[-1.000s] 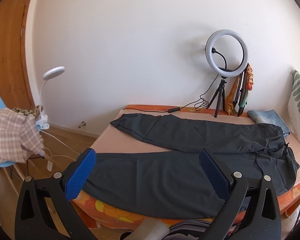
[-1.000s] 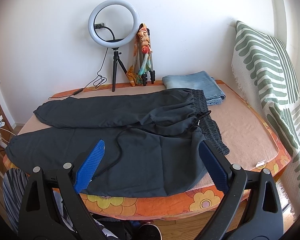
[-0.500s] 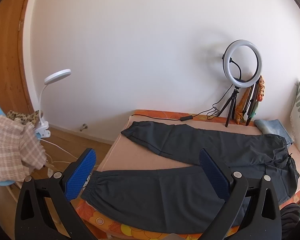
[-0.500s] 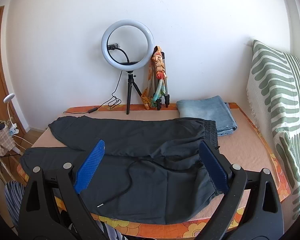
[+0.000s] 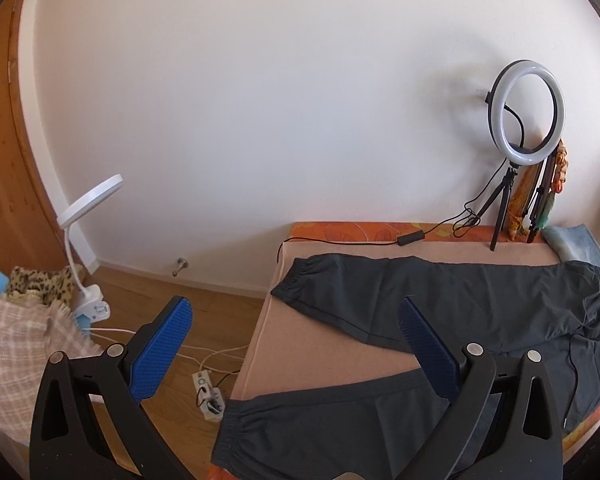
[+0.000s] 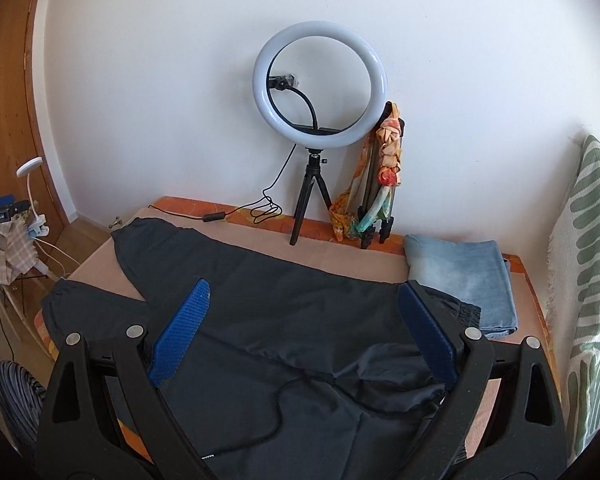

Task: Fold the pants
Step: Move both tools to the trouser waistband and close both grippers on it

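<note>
Left wrist view: left gripper [image 5: 296, 344] held above the near-left corner of the peach-topped bench [image 5: 320, 344], jaws spread wide, pinching nothing, blue ribbed pads [image 5: 162, 350] clear of the cloth. Dark grey jogger pants [image 5: 440, 300] spread flat on the bench, legs splayed apart, cuffs toward the left edge.

Right wrist view: right gripper [image 6: 302, 332] hovering over the waist end of the pants [image 6: 284, 320], jaws likewise spread wide and empty. Folded light-blue denim [image 6: 460, 276] just beside the waistband, white ring light on a black tripod [image 6: 319, 84] by the wall.
</note>
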Demonstrator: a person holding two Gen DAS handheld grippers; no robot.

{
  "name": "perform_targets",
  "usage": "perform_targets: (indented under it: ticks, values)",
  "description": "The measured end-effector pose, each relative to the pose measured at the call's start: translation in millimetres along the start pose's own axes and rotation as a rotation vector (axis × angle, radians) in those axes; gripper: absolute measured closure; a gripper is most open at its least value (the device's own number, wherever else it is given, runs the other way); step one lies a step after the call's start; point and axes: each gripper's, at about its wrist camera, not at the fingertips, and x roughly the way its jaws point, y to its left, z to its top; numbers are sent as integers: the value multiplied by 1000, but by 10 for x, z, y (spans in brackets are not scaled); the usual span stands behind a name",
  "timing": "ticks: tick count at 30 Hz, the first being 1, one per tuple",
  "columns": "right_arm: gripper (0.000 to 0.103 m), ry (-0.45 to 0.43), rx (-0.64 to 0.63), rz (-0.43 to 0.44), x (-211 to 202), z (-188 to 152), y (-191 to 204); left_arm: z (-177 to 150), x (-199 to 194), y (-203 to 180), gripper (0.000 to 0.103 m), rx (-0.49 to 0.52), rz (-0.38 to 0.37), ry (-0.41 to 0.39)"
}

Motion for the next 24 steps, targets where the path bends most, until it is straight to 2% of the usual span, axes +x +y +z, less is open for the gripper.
perform_targets:
  ticks: [5,11,14,17,20,24]
  values:
    - [6,60,38,50,660,199,-13,263,456,-5,3,9,-12,58]
    - [6,128,-11,66,1561,295,71,481,1248,-10,3,3,-31,173]
    - [6,170,-49,97,2023,280,125,493,1667,-21,3,-21,-47,224]
    - [6,224,-87,122,2454,233,203,468,2130,-101,3,-2,-26,287]
    - [6,273,-95,149,2839,188,231,393,2559,-159,8,8,-22,346]
    - [6,343,-114,187,3271,123,273,323,3034,-151,8,-19,-12,400]
